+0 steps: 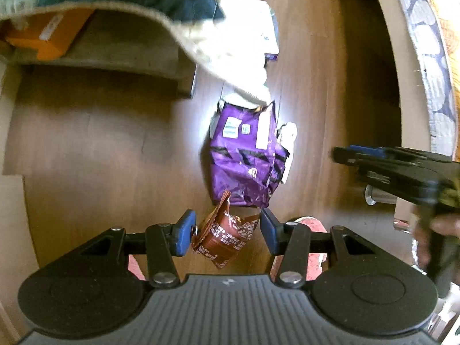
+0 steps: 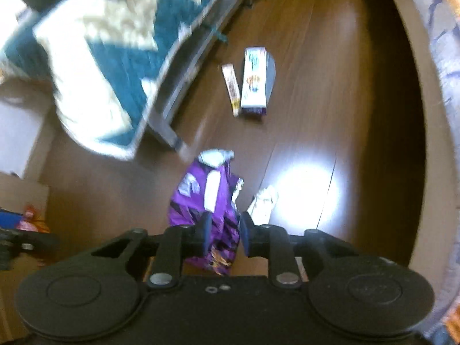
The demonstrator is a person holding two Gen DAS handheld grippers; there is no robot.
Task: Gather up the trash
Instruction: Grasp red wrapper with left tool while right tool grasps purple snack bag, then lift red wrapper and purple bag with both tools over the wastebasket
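A brown snack wrapper [image 1: 227, 237] lies on the wood floor between the open fingers of my left gripper [image 1: 227, 233]; the left pad is near its edge. Beyond it lies a crumpled purple bag [image 1: 244, 155], with a white scrap [image 1: 289, 135] at its right. My right gripper [image 2: 224, 233] hovers over the same purple bag [image 2: 207, 201], jaws apart, with the bag's lower part between them. It shows from the side at the right of the left wrist view [image 1: 396, 169]. A white wrapper [image 2: 263, 204] lies right of the bag.
A white and purple box [image 2: 254, 80] and a thin stick packet [image 2: 231, 89] lie farther off. A teal and cream blanket [image 2: 97, 66] hangs over a bed frame [image 2: 184, 86]. An orange box [image 1: 49, 34] lies under the bed. A patterned curved edge [image 1: 428, 57] runs along the right.
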